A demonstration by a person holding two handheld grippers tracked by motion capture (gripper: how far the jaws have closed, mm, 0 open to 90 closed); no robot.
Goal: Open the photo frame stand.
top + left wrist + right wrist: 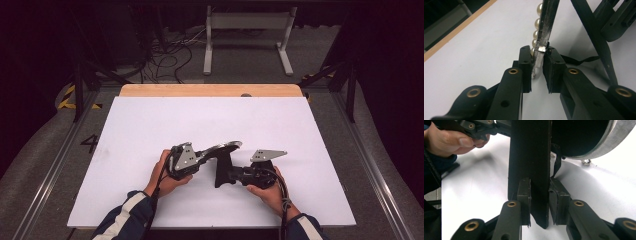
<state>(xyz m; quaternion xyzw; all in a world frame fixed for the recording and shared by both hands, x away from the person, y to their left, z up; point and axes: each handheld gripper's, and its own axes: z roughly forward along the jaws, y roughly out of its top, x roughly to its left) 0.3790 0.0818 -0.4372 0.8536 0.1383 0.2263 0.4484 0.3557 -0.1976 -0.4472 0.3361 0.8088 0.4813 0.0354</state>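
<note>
Evidently a black high-heeled shoe [223, 162] is held just above the near middle of the white table [150, 125], caught between two hand-held grippers. The left gripper [538, 65] is closed on the thin silver edge of the sole [546, 25], beside a row of pearls [537, 27], its pads pressing the rim from both sides. The right gripper [539, 202] is closed around the broad black block heel [530, 165], which fills the gap between its pads; its jaws cannot be said to be clamped hard. The shoe is judged light and mostly stiff at heel and sole, though the glossy edge could prove slippery and the pearls might be knocked loose, so the heel is likely the safer hold. A thin black strap [557, 162] hangs loose below and could be snagged. Nothing else lies on the table; beyond its wooden far edge [210, 90], a white stand [247, 37] and floor cables [167, 57] are well apart.
</note>
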